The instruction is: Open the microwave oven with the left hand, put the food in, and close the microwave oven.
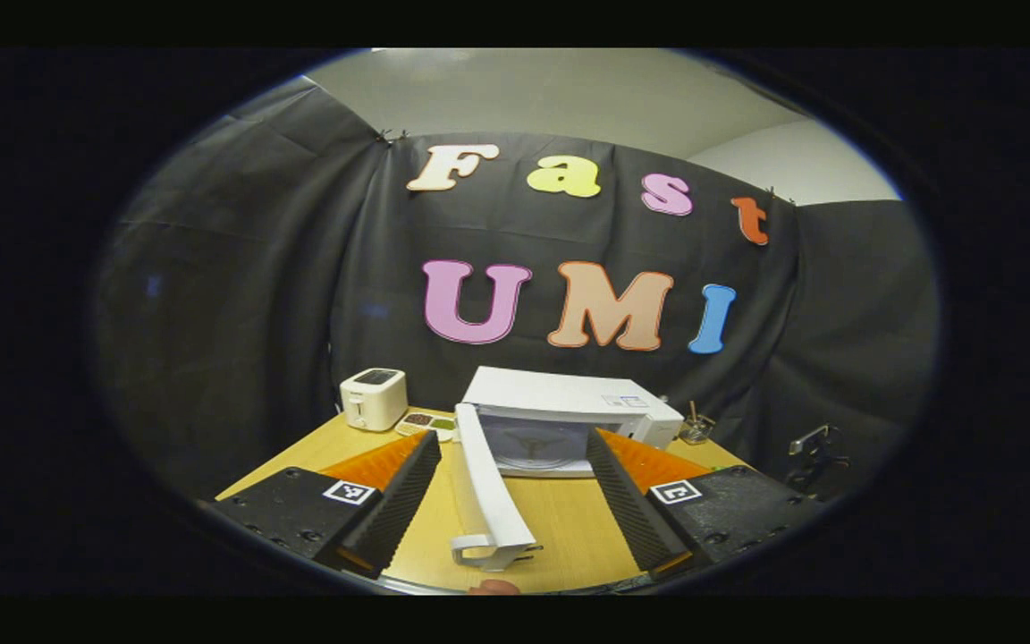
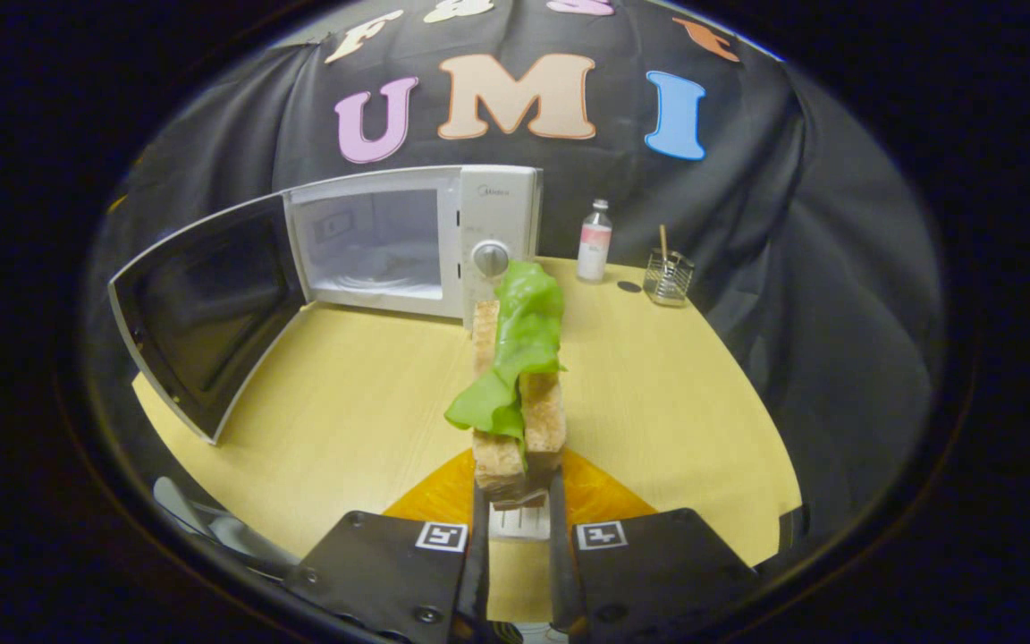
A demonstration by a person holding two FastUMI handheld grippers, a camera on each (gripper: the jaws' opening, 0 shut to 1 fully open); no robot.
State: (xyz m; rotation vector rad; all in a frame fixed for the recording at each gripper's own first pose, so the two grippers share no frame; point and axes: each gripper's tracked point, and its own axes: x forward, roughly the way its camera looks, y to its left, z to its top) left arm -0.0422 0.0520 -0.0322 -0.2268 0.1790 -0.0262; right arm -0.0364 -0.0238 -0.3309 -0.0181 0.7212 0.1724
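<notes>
The white microwave (image 2: 408, 241) stands at the back of the wooden table with its door (image 2: 202, 309) swung wide open to the left; the cavity is bare. My right gripper (image 2: 517, 501) is shut on a sandwich (image 2: 519, 385), two bread slices with a green lettuce leaf between them, held on edge above the table in front of the microwave. In the left gripper view the microwave (image 1: 569, 416) sits ahead and the open door (image 1: 484, 487) points edge-on toward me, between the fingers of my left gripper (image 1: 506, 501), which is open and not touching it.
A white toaster (image 1: 374, 399) and a small tray of food (image 1: 426, 423) stand left of the microwave. To its right are a plastic bottle (image 2: 595, 241) and a wire holder (image 2: 669, 275). The table (image 2: 345, 411) ends near the black cloth on the right.
</notes>
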